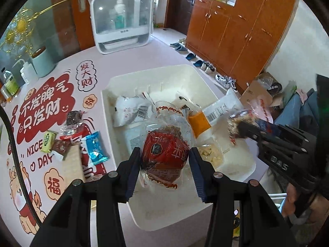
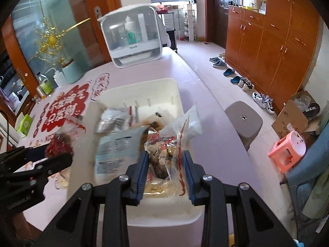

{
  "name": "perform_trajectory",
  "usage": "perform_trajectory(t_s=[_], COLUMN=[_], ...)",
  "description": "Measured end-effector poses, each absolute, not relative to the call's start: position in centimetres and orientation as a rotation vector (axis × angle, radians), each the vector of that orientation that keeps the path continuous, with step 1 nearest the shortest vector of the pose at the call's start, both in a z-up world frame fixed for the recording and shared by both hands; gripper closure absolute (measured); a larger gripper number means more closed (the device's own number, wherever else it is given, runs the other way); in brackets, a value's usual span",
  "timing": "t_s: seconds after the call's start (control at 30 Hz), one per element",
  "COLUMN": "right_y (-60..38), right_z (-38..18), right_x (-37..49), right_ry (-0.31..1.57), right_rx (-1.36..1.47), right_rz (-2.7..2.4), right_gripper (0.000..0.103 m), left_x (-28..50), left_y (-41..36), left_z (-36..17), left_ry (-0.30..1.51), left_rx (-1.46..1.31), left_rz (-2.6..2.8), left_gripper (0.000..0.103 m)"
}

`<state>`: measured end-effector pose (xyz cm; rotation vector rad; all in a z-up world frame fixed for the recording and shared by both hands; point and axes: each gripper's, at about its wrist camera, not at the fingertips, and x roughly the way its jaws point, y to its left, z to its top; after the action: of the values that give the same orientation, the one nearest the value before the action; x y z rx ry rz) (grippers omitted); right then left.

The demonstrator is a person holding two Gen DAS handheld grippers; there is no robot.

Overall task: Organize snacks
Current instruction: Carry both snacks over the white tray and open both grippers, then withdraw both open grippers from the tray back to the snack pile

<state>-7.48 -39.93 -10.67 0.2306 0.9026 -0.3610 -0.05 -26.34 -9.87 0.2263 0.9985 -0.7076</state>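
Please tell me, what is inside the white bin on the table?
The white bin holds snack packets: a white barcoded pack, an orange pack, a pale snack bag. The left claw holds a red pastry bag above it, hiding what lies beneath.

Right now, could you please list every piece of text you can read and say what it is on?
"NICE DAY": table mat.
"不发脾气 只发财", "发大财", "福": same mat.
"DAS": side of the right gripper.
Print on the snack packets and barcode labels in the white bin: too small or blurred.
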Motion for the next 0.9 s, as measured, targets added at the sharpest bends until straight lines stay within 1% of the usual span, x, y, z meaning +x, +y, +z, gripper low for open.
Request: perform_trajectory(t_s=[0.33, 0.4, 0.5, 0.53, 0.57, 0.63, 0.7, 0.73, 0.77, 0.9], right_y=[-41.7, -42.3, -42.5, -42.4, -42.4, -42.5, -42.5, -42.5, -42.4, -42.0], right_z=[-14.7, -16.1, -16.7, -16.7, -16.6, -16.4, -16.2, -16.1, -16.1, -16.2], right_x=[-2.0, 0.3, 2.5, 3.0, 3.6, 4.7, 5.2, 5.2, 5.2, 4.8], right_ry=[0.979, 1.01, 1.004, 0.993, 0.987, 0.994, 0.991, 0.988, 0.984, 0.989], right_rx=[0.123, 0.112, 0.107, 0.103, 0.101, 0.133, 0.161, 0.168, 0.171, 0.177], right_rz=[-0.354, -0.345, -0.342, -0.34, -0.334, -0.31, -0.292, -0.287, -0.283, -0.271], right_gripper=[0.071, 0.071, 0.07, 0.07, 0.07, 0.07, 0.062, 0.055, 0.052, 0.052], left_x=[1.7, 2.4, 3.1, 3.4, 3.6, 4.0, 4.3, 4.4, 4.6, 5.0], left_y=[-28.1, -28.2, -28.2, -28.3, -28.4, -28.5, -28.5, -28.4, -28.4, -28.2], left_z=[-12.4, -12.9, -13.3, -13.4, -13.6, -13.8, -13.8, -13.8, -13.9, -14.2], left_ry=[1.058, 1.074, 1.077, 1.081, 1.085, 1.086, 1.08, 1.078, 1.079, 1.095], left_rx=[0.274, 0.27, 0.262, 0.264, 0.268, 0.271, 0.268, 0.269, 0.269, 0.258], left_rz=[-0.679, -0.663, -0.647, -0.643, -0.639, -0.627, -0.625, -0.621, -0.617, -0.605], left_gripper=[0.057, 0.057, 0.057, 0.054, 0.044, 0.031, 0.028, 0.025, 0.023, 0.022])
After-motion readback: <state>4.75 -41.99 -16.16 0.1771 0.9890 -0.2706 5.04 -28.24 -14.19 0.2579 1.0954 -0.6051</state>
